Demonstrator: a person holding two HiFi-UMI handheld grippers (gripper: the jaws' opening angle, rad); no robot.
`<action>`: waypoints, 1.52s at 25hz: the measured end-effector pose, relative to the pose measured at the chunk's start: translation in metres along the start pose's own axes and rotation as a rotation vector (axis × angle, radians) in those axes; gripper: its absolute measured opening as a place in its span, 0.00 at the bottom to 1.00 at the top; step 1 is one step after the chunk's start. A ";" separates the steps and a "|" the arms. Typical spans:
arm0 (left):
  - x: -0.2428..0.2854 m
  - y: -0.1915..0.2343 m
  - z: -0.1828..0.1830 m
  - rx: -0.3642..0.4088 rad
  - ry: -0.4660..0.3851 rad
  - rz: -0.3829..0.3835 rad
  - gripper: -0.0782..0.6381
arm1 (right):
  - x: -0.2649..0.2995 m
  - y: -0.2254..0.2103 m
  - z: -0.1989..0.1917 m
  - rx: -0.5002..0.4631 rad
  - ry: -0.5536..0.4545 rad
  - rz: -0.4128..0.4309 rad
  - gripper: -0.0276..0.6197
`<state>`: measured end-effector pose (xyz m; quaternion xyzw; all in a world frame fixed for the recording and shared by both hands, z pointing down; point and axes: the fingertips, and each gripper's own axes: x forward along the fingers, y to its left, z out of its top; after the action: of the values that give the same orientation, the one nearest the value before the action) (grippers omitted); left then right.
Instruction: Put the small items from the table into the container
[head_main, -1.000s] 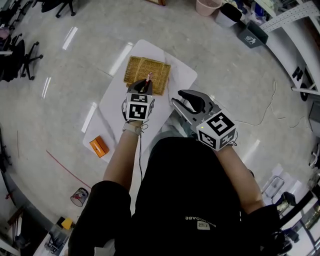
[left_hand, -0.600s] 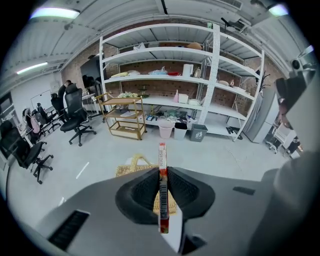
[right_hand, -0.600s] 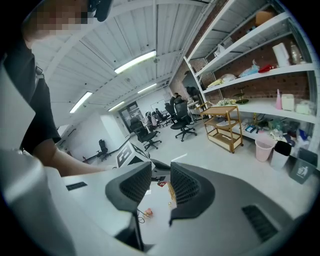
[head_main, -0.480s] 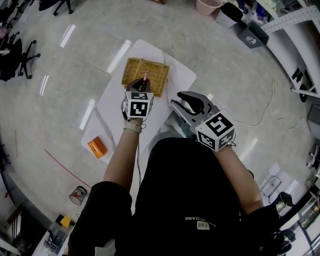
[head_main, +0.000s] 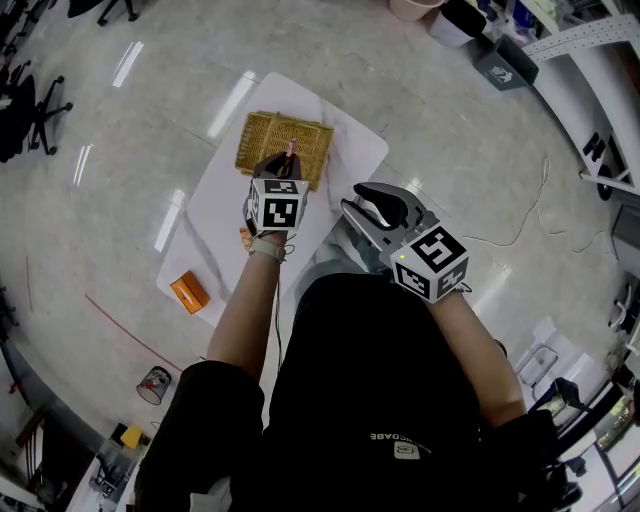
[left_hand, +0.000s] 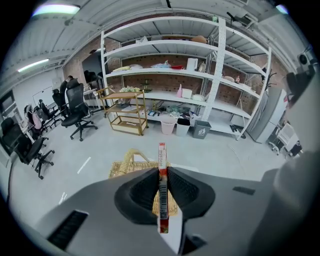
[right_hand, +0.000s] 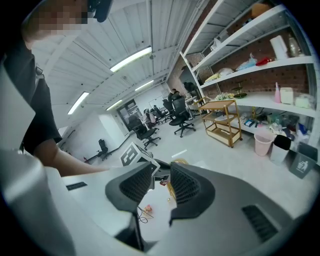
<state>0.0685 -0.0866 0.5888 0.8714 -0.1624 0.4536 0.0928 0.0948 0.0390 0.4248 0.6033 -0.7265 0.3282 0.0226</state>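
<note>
Here the left gripper (left_hand: 161, 172) is clamped on a thin red packet (left_hand: 161, 155) held on edge, over the near rim of the basket (left_hand: 125, 167) on the white table (head_main: 225, 205). The right gripper (right_hand: 161, 175) hangs with jaws apart and nothing between them, off the basket's near right side. A small item (head_main: 243, 235), perhaps orange, lies on the table near the basket's left corner.

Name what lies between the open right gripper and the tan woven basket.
Head view: only bare white tabletop separates the right gripper from the tan woven basket; the left gripper, clamping a thin red packet, sits beside that stretch.
</note>
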 end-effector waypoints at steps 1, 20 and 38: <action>0.003 -0.001 0.000 -0.001 0.004 -0.003 0.18 | 0.000 -0.002 0.000 0.002 0.003 -0.001 0.20; 0.018 -0.006 -0.004 -0.006 0.023 0.001 0.18 | 0.005 -0.014 -0.005 0.024 0.019 0.005 0.20; -0.058 -0.004 0.046 -0.058 -0.149 -0.008 0.18 | 0.019 0.004 0.045 -0.060 -0.068 0.061 0.20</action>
<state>0.0736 -0.0858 0.5144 0.9002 -0.1786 0.3823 0.1075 0.1022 0.0004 0.3958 0.5908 -0.7544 0.2861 0.0057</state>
